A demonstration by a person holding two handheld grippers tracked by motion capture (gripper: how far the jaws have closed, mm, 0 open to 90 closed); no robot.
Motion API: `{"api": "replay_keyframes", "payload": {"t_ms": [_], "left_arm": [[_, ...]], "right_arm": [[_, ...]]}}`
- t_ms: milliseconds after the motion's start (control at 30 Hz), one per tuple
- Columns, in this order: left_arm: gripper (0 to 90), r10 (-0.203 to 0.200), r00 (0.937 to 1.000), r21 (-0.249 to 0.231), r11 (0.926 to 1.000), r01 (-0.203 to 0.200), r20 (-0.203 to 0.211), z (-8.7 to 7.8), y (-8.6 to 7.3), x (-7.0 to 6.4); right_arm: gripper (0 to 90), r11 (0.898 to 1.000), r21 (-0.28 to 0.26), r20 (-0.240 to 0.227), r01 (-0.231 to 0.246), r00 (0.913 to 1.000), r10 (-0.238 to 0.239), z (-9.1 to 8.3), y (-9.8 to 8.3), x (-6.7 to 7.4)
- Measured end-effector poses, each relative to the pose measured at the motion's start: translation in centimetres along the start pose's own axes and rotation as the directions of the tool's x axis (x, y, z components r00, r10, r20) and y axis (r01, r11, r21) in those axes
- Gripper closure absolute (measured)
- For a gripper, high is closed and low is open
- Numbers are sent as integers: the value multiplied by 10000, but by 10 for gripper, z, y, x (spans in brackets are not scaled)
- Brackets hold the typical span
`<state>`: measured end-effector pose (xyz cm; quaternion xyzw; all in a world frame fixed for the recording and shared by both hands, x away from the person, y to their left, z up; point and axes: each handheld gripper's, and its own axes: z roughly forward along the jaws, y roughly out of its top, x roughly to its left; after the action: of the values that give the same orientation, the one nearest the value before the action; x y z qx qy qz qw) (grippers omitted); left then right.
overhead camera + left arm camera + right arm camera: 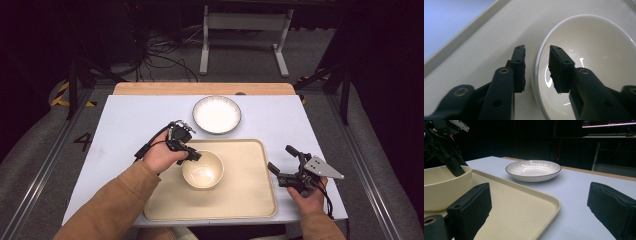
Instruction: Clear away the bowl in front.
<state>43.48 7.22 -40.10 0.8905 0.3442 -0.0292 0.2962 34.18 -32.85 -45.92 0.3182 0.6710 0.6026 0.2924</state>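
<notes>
Bowl [202, 170], cream, sits upright on tray [250, 200], left-centre, near tray's left edge. Left hand-held gripper [537, 58] straddles bowl's rim w/ narrow gap: one jaw outside, one inside, pads just off the rim, not pressing. Right hand-held gripper [280, 162] open wide, nothing btwn jaws, hovering by tray's right edge, well apart from bowl. White plate [217, 114] on tabletop [130, 120] just behind tray.
</notes>
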Motion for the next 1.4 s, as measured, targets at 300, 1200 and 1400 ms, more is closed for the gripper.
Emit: {"api": "replay_keyframes", "payload": {"t_ms": [300,1200,1400], "left_arm": [[368,650,9977,-1392,9880,-673,-204,-17,-13,-2],[177,885,9853,-4431,8846,-1450,-1459,-69,-113,9],[168,774,9850,-4664,8732,-1415,-1540,-72,-129,16]], "right_arm": [[61,10000,38,-67,-77,9999,77,1,0,-1],[56,9997,159,-225,-172,9996,175,2,1,-2],[56,9997,153,-233,-173,9996,176,2,1,-2]]}}
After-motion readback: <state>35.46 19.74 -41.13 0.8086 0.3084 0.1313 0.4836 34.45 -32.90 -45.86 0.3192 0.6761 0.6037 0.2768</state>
